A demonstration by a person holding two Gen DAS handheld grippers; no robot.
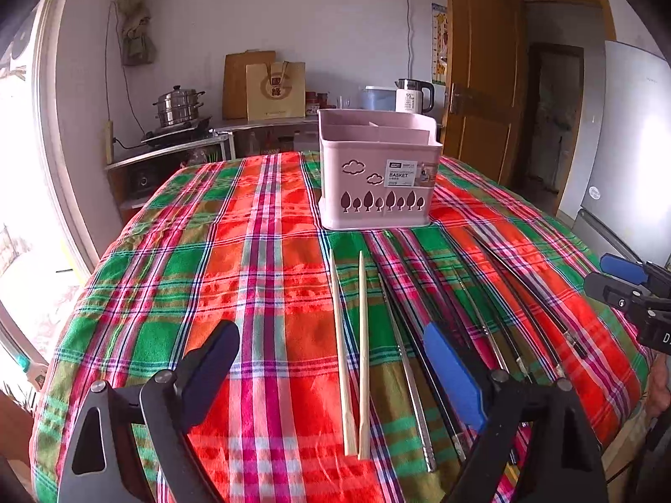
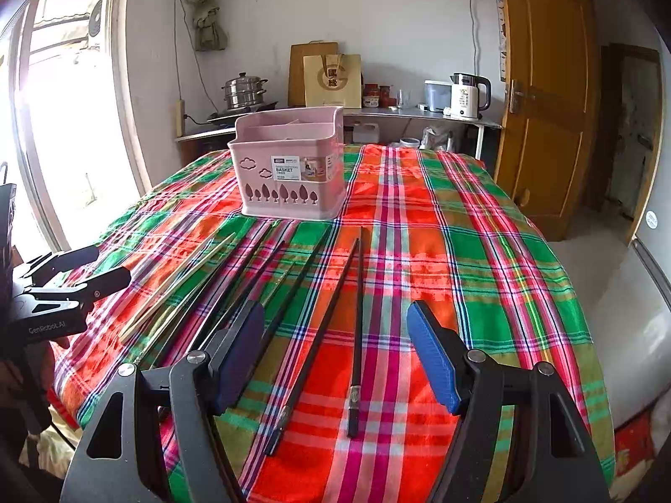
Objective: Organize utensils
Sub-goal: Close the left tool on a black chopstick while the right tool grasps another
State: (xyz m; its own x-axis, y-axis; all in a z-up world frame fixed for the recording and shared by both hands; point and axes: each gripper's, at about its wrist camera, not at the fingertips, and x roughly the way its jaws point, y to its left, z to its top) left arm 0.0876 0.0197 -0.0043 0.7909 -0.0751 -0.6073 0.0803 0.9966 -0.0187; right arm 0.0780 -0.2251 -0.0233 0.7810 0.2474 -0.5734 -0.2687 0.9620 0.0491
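A pink utensil basket (image 1: pixel 377 176) (image 2: pixel 291 172) stands upright on the plaid tablecloth, with dividers inside. In front of it lie several chopsticks. A wooden pair (image 1: pixel 352 356) (image 2: pixel 167 289) lies between the fingers of my left gripper (image 1: pixel 331 352), which is open above the cloth. A black pair (image 2: pixel 335 335) lies between the fingers of my right gripper (image 2: pixel 335 327), also open. More dark and metal chopsticks (image 1: pixel 482 314) (image 2: pixel 235 289) lie between the two pairs. The right gripper (image 1: pixel 620 285) shows at the left wrist view's right edge, and the left gripper (image 2: pixel 96 268) at the right wrist view's left edge.
The plaid-covered table (image 1: pixel 209 251) (image 2: pixel 482 251) drops off at its left, right and near edges. Behind it, a counter holds a steel steamer pot (image 1: pixel 178 107), a paper bag (image 1: pixel 274 90) and a kettle (image 2: pixel 467 96). A wooden door (image 2: pixel 541 84) stands open at the right.
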